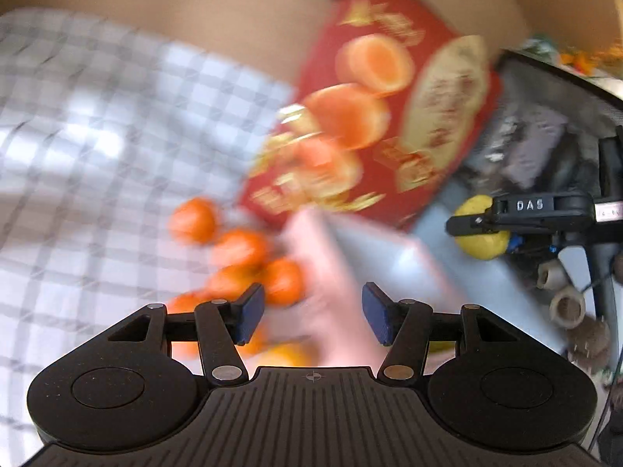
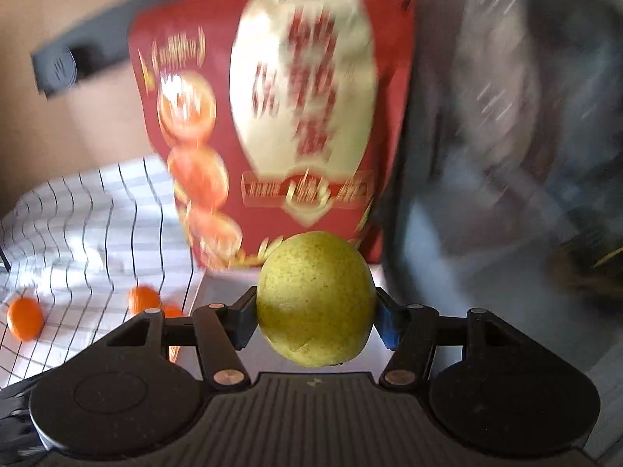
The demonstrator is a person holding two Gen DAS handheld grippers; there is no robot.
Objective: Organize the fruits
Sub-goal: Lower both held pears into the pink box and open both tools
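Several tangerines [image 1: 239, 247] lie in a loose cluster on the checked cloth [image 1: 78, 155]. My left gripper [image 1: 313, 311] hovers just right of them, open, with nothing between its blue pads. Beyond it lies a blurred pale container with a pinkish rim [image 1: 373, 257]. My right gripper [image 2: 315, 319] is shut on a yellow-green pear [image 2: 315, 299] and holds it above that pale container [image 2: 218, 284]. The left wrist view shows the same right gripper [image 1: 479, 225] and the pear [image 1: 481, 245] at the right. Two tangerines [image 2: 25, 319] sit on the cloth to the left.
A tall red carton printed with oranges [image 1: 373, 116] stands behind the fruit and the container, also close ahead in the right wrist view [image 2: 272, 116]. A dark meshed object [image 1: 545, 124] fills the right side. Brown round items [image 1: 566, 305] lie at the far right.
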